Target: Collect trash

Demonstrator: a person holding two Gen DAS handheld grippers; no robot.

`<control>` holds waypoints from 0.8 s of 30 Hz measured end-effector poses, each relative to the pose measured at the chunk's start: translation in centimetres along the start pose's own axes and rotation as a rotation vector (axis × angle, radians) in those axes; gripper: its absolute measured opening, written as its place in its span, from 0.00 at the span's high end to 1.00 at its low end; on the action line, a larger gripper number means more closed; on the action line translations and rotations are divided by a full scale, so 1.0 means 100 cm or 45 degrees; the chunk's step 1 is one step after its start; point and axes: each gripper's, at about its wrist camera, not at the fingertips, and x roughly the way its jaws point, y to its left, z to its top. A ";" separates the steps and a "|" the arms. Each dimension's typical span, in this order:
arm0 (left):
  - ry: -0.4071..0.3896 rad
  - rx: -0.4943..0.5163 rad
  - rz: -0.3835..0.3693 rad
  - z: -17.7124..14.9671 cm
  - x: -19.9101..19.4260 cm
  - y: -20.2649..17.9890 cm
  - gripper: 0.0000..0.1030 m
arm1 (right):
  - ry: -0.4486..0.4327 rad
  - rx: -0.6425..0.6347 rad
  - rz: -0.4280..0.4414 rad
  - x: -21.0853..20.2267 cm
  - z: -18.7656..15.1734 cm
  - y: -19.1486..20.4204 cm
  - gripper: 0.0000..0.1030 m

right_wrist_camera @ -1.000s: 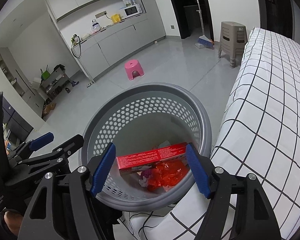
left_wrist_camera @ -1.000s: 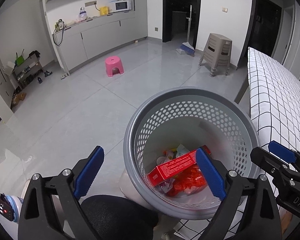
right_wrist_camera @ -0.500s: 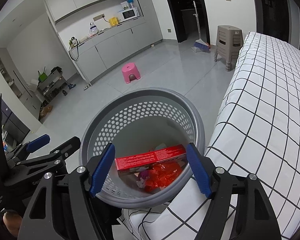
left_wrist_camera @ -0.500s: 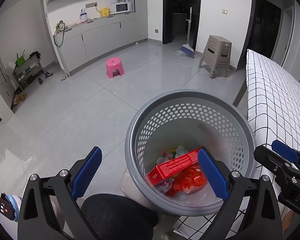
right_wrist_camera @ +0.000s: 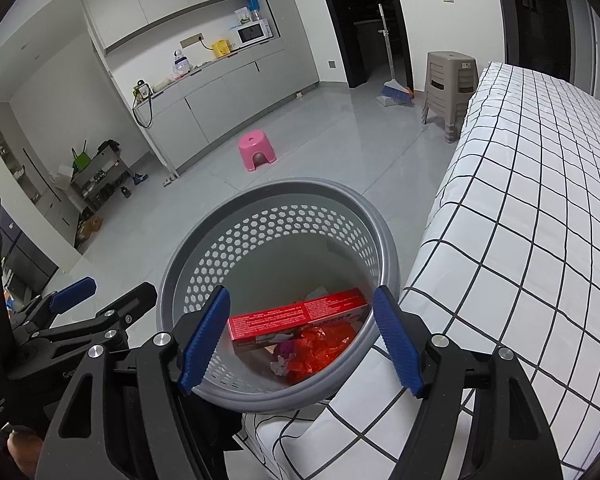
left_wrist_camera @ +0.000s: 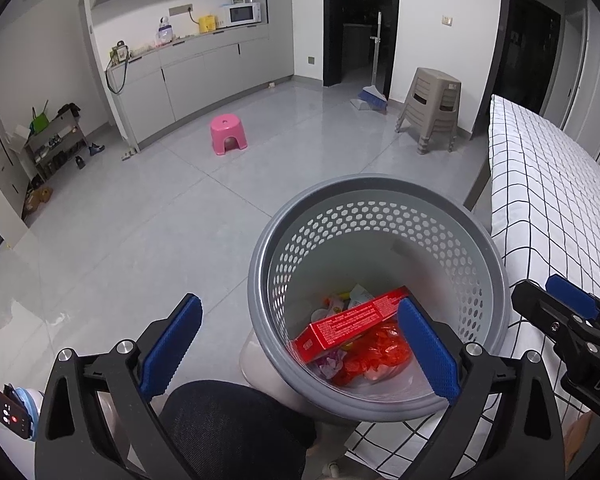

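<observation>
L gripper (left_wrist_camera: 300, 344) spread wide, jaws just been opening, nothing pinched. R gripper (right_wrist_camera: 300, 340) also spread, empty. Both hang over grey perforated trash basket (left_wrist_camera: 376, 196), angled down. Inside, at bottom: red carton (left_wrist_camera: 350, 322) lying tilted on orange wrapper (left_wrist_camera: 380, 354) + misc scraps. Basket beside checked-cloth surface (right_wrist_camera: 520, 220). Pink stool (left_wrist_camera: 228, 134) well apart on floor.

Perforated plastic bin (left_wrist_camera: 380, 216), glossy tiled floor (left_wrist_camera: 140, 232)
</observation>
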 end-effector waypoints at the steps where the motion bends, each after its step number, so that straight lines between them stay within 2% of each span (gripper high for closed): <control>1: -0.001 0.000 0.000 -0.001 -0.001 0.000 0.06 | 0.000 0.000 -0.001 0.000 0.000 0.000 0.31; 24: -0.001 0.004 0.018 0.000 -0.004 -0.001 0.06 | -0.003 -0.019 -0.004 -0.002 -0.002 0.001 0.31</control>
